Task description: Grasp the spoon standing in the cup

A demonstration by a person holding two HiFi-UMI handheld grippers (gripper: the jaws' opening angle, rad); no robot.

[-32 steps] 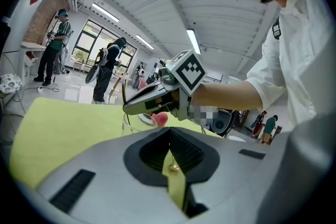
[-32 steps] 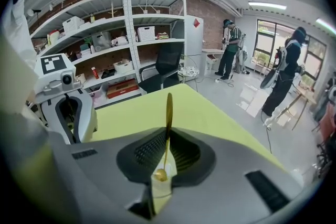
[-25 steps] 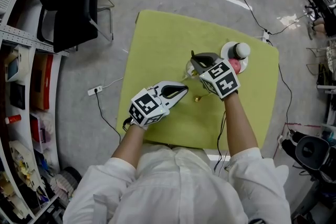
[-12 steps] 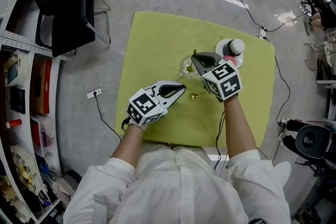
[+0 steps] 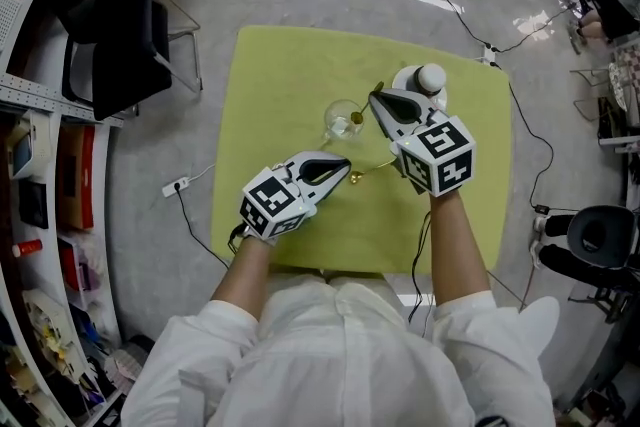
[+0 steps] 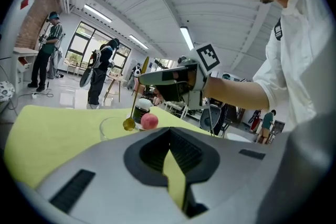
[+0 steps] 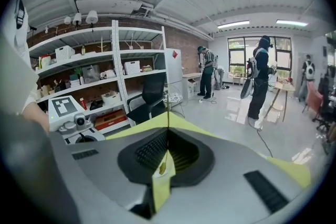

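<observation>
Yellow-green worktop (image 5: 290, 75) spread out below me on the grey floor, and a black chair (image 5: 120, 35) is parked off its left side. Both my tongs are over the near half of the cloth.

My right tongs (image 5: 375, 96) reach in toward the middle, and they're pinched down on the thin handle of the gold spoon (image 6: 128, 123). From the left gripper view the spoon hangs nearly upright from the tips, tilted a little. Its bowl is down at the rim of the clear glass cup (image 5: 338, 120). I can't tell whether the bowl is just inside the rim or just clear of it.

My left tongs (image 5: 345, 162) sit lower and to the left, pointing toward the cup but apart from it. They're closed to a slit with nothing between them, only a sliver of yellow cloth showing through.

Beyond my right tongs there's a white plate (image 5: 405, 78) carrying a dark jar with a round white cap (image 5: 432, 77), and a pink round fruit (image 6: 149, 121) is beside the jar. A second gold spoon (image 5: 356, 177) lies flat on the cloth between my two tongs.
</observation>
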